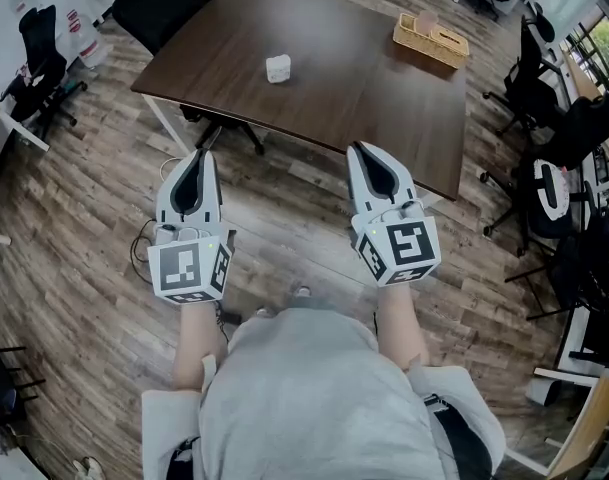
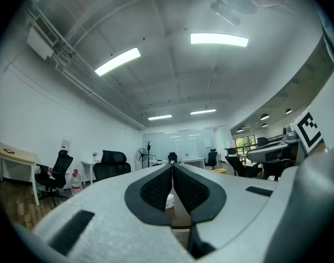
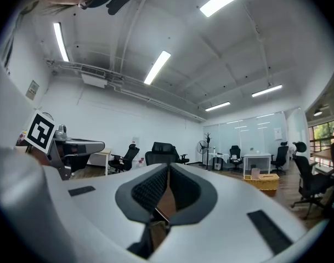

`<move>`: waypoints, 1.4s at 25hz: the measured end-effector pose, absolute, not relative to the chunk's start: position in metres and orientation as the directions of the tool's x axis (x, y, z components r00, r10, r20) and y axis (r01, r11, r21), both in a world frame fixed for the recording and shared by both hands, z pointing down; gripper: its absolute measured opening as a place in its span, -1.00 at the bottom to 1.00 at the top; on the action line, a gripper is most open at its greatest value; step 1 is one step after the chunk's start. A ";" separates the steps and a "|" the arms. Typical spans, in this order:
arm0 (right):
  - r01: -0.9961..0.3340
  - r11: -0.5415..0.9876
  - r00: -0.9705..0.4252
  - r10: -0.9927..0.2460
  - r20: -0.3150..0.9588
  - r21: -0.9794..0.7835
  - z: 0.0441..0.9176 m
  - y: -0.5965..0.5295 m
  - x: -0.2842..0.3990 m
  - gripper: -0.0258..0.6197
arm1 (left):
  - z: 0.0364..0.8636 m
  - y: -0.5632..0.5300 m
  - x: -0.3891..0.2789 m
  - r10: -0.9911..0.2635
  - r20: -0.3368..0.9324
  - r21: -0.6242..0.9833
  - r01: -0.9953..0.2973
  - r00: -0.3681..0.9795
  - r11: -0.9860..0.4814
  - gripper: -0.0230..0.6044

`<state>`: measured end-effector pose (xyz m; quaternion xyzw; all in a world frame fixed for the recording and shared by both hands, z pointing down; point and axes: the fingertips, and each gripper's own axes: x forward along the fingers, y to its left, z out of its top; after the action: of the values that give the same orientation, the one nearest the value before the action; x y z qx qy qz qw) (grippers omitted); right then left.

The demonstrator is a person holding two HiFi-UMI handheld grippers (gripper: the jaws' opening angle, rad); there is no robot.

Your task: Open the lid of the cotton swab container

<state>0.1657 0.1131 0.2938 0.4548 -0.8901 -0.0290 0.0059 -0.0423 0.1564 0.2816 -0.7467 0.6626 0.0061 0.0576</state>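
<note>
Container (image 1: 278, 68): small white rounded box, mid dark table (image 1: 364, 83); woven basket (image 1: 431, 39) at its far corner. Left gripper (image 1: 200, 155), right gripper (image 1: 357, 149) clenched, empty.

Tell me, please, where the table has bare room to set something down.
The dark table is mostly bare. There is a wide free stretch between the cotton swab container and the wicker basket, and the near right corner in front of the basket is also free. Only the far right corner, where the basket sits, is taken.
</note>
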 end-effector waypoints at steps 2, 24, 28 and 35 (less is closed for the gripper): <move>-0.809 0.585 -0.587 -0.810 -0.013 0.057 0.295 0.110 0.168 -0.87 | 0.281 0.153 -0.039 -0.989 -0.084 -0.080 -0.990 0.122 -0.115 -0.89; -0.768 0.641 -0.641 -0.768 -0.002 0.004 0.313 0.070 0.165 -0.87 | 0.296 0.113 -0.029 -0.990 -0.087 -0.070 -0.992 0.114 -0.108 -0.89; -0.782 0.623 -0.623 -0.782 -0.011 0.008 0.310 0.043 0.155 -0.87 | 0.297 0.084 -0.039 -0.987 -0.086 -0.070 -0.989 0.138 -0.132 -0.89; -0.801 0.599 -0.599 -0.801 -0.022 0.007 0.301 -0.015 0.127 -0.87 | 0.290 0.021 -0.066 -0.979 -0.093 -0.077 -0.982 0.182 -0.175 -0.89</move>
<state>0.1269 -0.0155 0.3015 0.4479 -0.8940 -0.0081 -0.0084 -0.0656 0.0212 0.2901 -0.7664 0.6396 0.0113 0.0595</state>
